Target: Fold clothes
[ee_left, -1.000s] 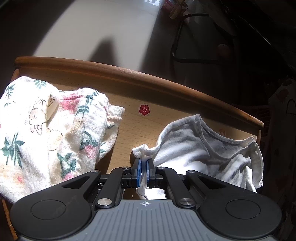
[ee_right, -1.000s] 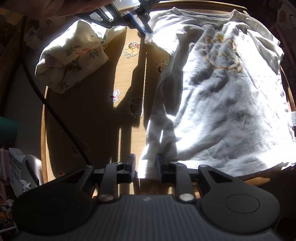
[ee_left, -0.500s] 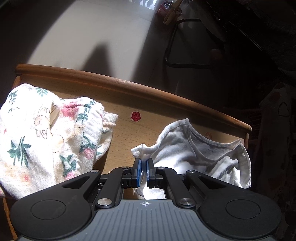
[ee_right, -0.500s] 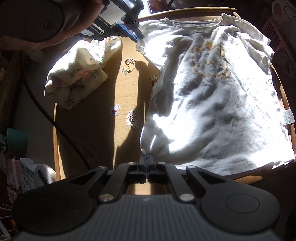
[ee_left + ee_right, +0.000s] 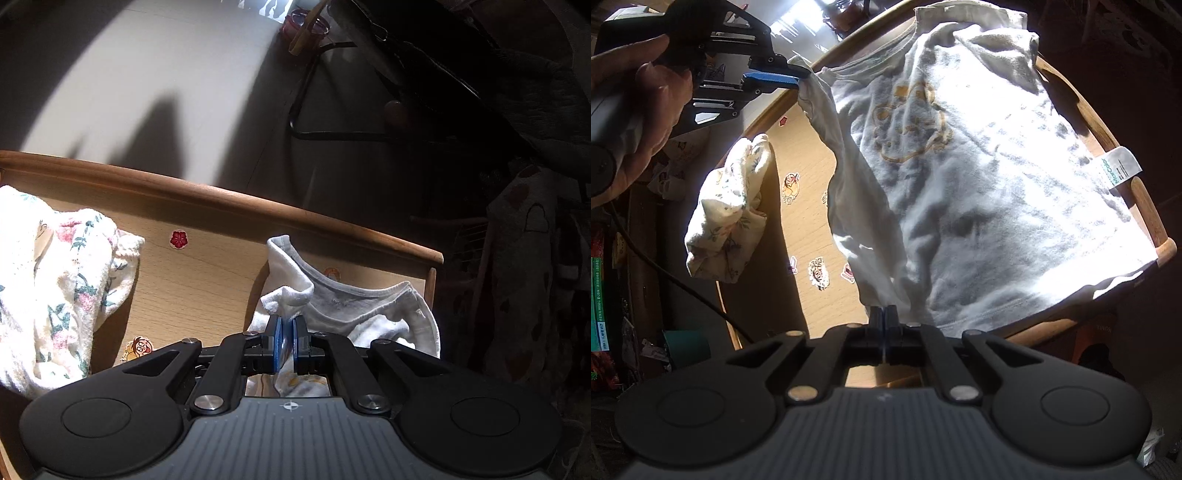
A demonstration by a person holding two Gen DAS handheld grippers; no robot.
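Observation:
A white T-shirt (image 5: 979, 192) with a yellow print lies on the wooden table (image 5: 809, 166). Its left side is lifted off the table. My left gripper (image 5: 286, 325) is shut on the shirt's left shoulder (image 5: 288, 299); it also shows in the right wrist view (image 5: 798, 79), held up at the far left. My right gripper (image 5: 883, 314) is shut on the shirt's bottom left hem corner at the near edge. The shirt's neckline (image 5: 351, 291) sags beyond the left gripper.
A crumpled floral cloth (image 5: 727, 214) lies on the table's left part, also in the left wrist view (image 5: 55, 295). Stickers (image 5: 818, 273) dot the wood. A raised wooden rim (image 5: 221, 199) bounds the table. A black cable (image 5: 676, 280) hangs at the left. A care label (image 5: 1119, 168) sticks out at right.
My right gripper closed on the hem corner and lifted it. My left gripper rose with the shoulder, and the shirt's left edge came up off the table.

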